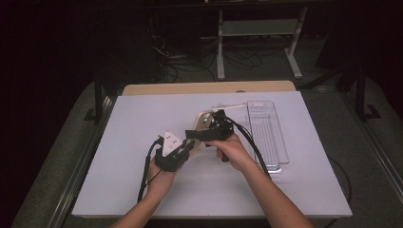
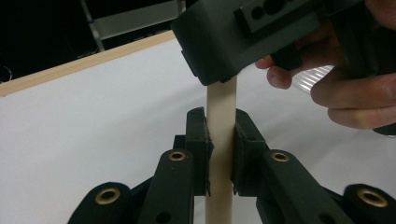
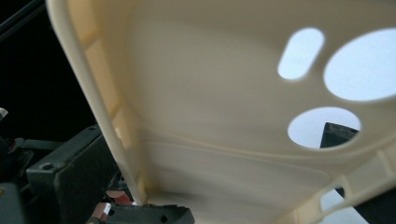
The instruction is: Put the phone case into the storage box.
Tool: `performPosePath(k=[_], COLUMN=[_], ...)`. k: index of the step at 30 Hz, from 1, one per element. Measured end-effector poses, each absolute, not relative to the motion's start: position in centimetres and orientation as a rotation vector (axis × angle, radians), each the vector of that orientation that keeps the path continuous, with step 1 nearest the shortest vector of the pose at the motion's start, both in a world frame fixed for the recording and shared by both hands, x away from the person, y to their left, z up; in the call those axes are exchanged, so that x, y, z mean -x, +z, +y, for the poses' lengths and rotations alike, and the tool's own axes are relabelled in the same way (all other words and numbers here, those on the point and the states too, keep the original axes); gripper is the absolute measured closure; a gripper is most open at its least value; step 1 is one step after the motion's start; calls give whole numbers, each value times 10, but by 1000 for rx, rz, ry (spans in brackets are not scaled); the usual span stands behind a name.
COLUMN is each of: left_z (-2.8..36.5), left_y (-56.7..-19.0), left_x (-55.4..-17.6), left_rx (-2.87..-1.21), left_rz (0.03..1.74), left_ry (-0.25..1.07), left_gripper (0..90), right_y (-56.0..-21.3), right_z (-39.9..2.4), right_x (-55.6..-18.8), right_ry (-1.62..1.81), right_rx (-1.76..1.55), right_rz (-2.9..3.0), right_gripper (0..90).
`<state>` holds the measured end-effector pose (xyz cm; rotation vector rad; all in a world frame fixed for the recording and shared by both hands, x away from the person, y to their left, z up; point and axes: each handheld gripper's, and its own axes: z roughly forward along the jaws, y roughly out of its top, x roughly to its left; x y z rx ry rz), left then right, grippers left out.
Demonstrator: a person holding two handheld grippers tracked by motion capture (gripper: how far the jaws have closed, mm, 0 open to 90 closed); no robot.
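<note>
Left gripper (image 2: 220, 140) clamped; right gripper (image 1: 202, 134) just beside it

1. From the high view, I see the white table (image 1: 142, 185) evenly lit from above, while the room around it falls into near black.
2. The hands cast only soft, faint shadows on the table.
3. My left gripper view is sharp on the black claw pads (image 2: 198, 140) and softer on the hand behind; its upper left corner is dark.
4. My right gripper view is blurred: the cream plastic piece (image 3: 224, 116) sits too close to focus, and its holes blow out to bright white.
</note>
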<state>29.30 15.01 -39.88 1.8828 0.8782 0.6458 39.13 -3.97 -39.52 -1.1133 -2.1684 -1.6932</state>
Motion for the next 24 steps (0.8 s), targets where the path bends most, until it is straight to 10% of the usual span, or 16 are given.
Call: performPosePath(k=[24], left_z=[148], left_y=[-401], left_x=[-293], left_rx=[-1892], left_rz=[875], left_ry=[638], left_gripper=[787], right_y=[-397], right_z=[-42], right_x=[-393], right_ry=[-1676], right_rx=[1154], right_rz=[-2160], right_gripper=[90])
